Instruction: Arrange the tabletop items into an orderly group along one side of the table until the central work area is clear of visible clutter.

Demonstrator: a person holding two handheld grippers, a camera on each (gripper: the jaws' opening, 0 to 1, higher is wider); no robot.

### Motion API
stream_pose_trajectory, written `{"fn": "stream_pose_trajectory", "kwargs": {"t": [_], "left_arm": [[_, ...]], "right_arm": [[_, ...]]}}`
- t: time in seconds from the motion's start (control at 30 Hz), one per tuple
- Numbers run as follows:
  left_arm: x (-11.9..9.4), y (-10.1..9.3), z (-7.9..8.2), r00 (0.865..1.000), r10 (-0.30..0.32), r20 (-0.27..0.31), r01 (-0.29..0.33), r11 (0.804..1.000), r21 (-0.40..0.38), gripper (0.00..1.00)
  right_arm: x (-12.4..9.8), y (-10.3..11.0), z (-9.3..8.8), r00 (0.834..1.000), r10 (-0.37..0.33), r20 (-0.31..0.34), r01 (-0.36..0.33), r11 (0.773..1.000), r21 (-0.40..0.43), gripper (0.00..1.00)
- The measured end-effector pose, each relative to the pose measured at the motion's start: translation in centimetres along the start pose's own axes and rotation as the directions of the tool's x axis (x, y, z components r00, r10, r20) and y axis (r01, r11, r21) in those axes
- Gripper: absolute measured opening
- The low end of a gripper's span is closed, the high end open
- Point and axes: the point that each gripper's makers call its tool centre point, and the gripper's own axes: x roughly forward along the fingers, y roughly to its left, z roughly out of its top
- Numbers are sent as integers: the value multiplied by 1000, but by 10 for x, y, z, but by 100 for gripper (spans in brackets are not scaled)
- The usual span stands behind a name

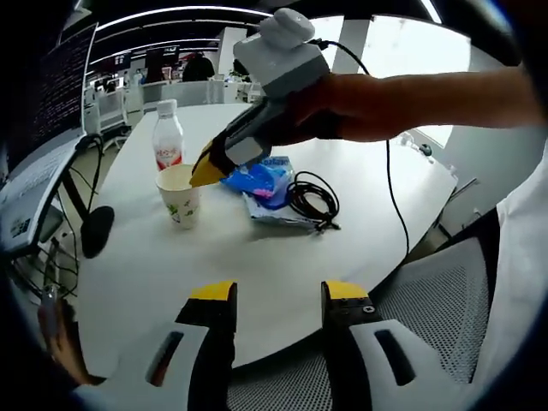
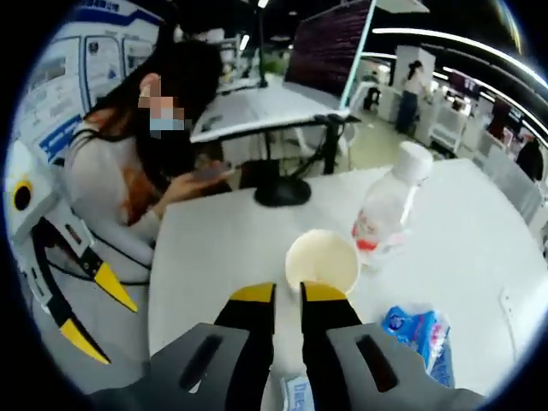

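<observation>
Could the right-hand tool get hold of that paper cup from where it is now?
Probably yes. The right tool is right at the paper cup, its jaws pointing at the near rim with nothing between. The bottle stands just beside the cup, so a wide grip might nudge it.

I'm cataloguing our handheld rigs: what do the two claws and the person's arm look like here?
Both claws have black jaws capped with yellow tips on light grey bodies with dark slots: the left claw and the right claw. In the left gripper view, the right claw carries a pale grey box on top and trails a thin black cable. The forearm is bare; a white garment shows.
</observation>
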Motion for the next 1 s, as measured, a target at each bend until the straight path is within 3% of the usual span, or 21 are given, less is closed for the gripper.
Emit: {"fn": "stream_pose_trajectory", "kwargs": {"t": [0.3,0.43,0.63,0.83,1.0], "left_arm": [[6,-8,5,1000,-30,-11,30,999,26,38],[9,-10,8,999,-41,-16,42,998,41,38],[10,-7,10,999,-41,-17,42,998,48,38],[11,-3,13,999,-37,-22,38,998,56,38],[12,5,20,1000,-22,-13,22,999,48,38]], "right_arm": [[-40,-14,-8,996,-57,74,48,993,110,8],[-57,-23,-19,990,-101,94,84,982,167,8],[-82,-38,-55,981,-177,79,150,952,267,7],[-106,-49,-94,968,-244,59,203,898,391,6],[-123,-53,-120,959,-280,40,235,867,439,6]]}}
